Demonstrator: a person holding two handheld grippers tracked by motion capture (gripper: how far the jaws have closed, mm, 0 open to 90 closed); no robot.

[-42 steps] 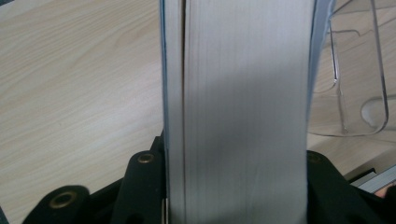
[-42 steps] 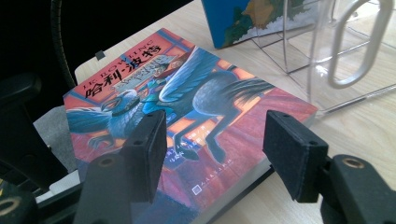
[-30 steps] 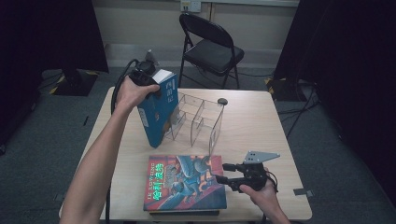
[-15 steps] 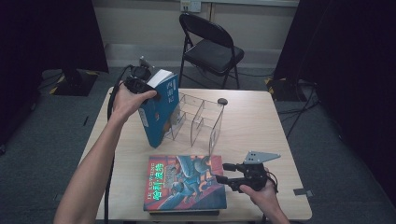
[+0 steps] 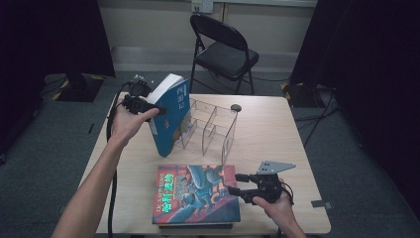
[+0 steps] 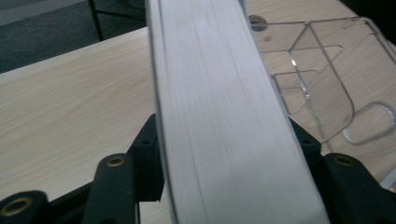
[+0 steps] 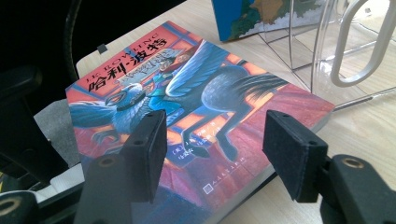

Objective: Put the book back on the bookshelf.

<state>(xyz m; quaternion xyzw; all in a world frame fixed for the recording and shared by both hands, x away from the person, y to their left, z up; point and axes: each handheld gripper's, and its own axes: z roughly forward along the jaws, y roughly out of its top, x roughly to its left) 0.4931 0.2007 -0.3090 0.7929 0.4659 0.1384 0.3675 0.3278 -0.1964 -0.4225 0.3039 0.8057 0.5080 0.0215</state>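
A blue book (image 5: 171, 119) stands tilted against the left end of a clear acrylic divider rack (image 5: 210, 126). My left gripper (image 5: 141, 105) is shut on its top left corner; in the left gripper view its white page edge (image 6: 219, 116) runs up between the jaws. A red and blue illustrated book (image 5: 195, 194) lies flat near the table's front edge. My right gripper (image 5: 236, 184) is open at that book's right edge. In the right gripper view the pads (image 7: 149, 149) hover over the cover (image 7: 187, 93), with nothing between them.
The wooden table (image 5: 277, 134) has free room right of the rack. A small dark round object (image 5: 236, 107) lies behind the rack. A black folding chair (image 5: 223, 52) stands beyond the far edge. A cable (image 5: 113, 163) trails from my left gripper down the table's left side.
My left gripper has tilted the blue book's top further to the right, toward the rack, and the hand has shifted slightly left. The right gripper has stayed still.
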